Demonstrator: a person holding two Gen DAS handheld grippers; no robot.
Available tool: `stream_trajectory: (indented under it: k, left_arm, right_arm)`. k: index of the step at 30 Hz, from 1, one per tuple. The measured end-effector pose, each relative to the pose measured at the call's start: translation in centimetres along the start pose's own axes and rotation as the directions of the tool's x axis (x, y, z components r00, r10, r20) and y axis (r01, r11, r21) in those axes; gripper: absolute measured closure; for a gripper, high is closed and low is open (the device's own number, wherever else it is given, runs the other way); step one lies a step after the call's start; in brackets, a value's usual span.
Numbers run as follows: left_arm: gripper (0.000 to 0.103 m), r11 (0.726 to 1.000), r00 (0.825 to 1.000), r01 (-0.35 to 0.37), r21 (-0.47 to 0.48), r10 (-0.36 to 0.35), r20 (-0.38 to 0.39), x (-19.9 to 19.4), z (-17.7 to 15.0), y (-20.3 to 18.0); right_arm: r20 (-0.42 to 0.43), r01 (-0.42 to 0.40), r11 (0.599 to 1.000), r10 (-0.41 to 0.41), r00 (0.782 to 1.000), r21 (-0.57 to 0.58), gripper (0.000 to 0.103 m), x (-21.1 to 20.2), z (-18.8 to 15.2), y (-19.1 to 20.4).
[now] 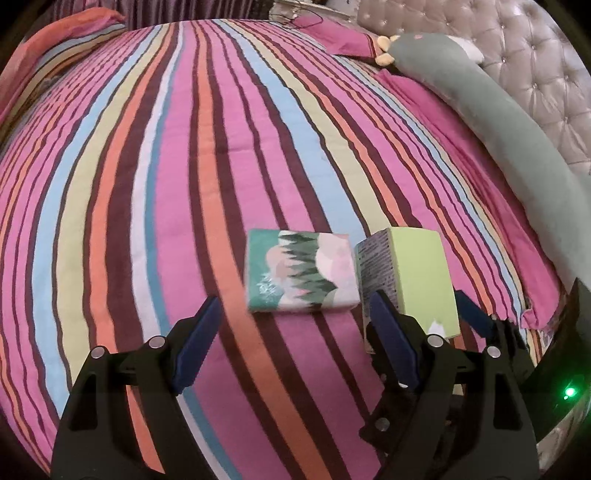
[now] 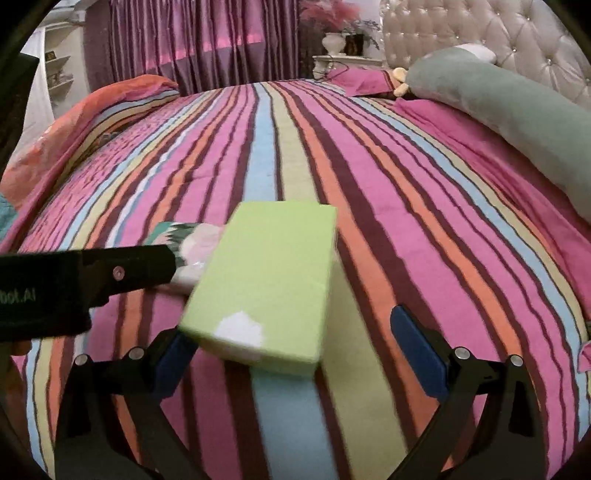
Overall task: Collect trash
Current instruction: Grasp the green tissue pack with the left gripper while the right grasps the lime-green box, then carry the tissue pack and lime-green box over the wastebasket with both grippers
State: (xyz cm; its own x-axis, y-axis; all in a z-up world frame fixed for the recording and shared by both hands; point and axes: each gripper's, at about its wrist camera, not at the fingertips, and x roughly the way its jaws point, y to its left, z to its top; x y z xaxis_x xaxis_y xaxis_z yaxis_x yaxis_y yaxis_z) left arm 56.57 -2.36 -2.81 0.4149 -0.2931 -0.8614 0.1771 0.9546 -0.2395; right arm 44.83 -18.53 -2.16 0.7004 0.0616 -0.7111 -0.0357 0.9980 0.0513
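A lime-green box (image 1: 424, 280) (image 2: 266, 280) lies on the striped bedspread (image 1: 184, 166), a white torn patch at its near end. Left of it sits a tissue pack (image 1: 303, 273) (image 2: 192, 240) printed with green trees and pink hills. My left gripper (image 1: 295, 306) is open with nothing between its pads; the pack lies just past its fingertips. Its black body (image 2: 92, 284) crosses the left of the right wrist view. My right gripper (image 2: 291, 328) is open around the box, which rests by the left finger and clear of the right one. One of its blue pads (image 1: 476, 314) shows beside the box.
A long grey-green bolster (image 1: 517, 140) (image 2: 498, 96) leans on the tufted headboard (image 2: 480, 29) at the right. A pink pillow (image 2: 362, 81) lies at the far end, with purple curtains (image 2: 203, 40) and a bedside stand with a vase (image 2: 336, 48) behind.
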Motion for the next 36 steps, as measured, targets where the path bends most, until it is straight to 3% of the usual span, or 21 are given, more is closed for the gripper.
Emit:
stream_trajectory:
  k: [8, 17, 22, 24, 36]
  left_arm:
    - [0.023, 0.999, 0.999, -0.037, 0.020, 0.037, -0.014, 1.4, 0.9, -1.3]
    - [0.023, 0.988, 0.987, -0.152, 0.030, 0.153, -0.042, 3.8, 1.9, -1.5]
    - [0.023, 0.983, 0.983, -0.181, 0.023, 0.182, -0.030, 4.4, 2.3, -1.4]
    - [0.032, 0.982, 0.982, -0.186, 0.025, 0.187, -0.036, 4.6, 2.0, -1.4]
    - [0.035, 0.980, 0.979, -0.200, -0.004, 0.200, 0.026, 1.6, -0.9, -1.1]
  right_arm:
    - [0.003, -0.015, 0.999, 0.015, 1.000, -0.034, 0.008, 0.4, 0.3, -1.3]
    - [-0.040, -0.026, 0.997, 0.024, 0.999, -0.070, 0.009, 1.9, 0.9, -1.0]
    - [-0.057, -0.034, 0.996, 0.029, 0.998, -0.084, 0.038, 2.4, 1.2, -0.6]
    - [-0.052, -0.040, 0.995, 0.035, 0.998, -0.087, 0.045, 2.3, 1.3, -0.6]
    - [-0.079, -0.125, 0.991, 0.121, 0.990, -0.046, 0.045, -0.6, -0.7, -1.1]
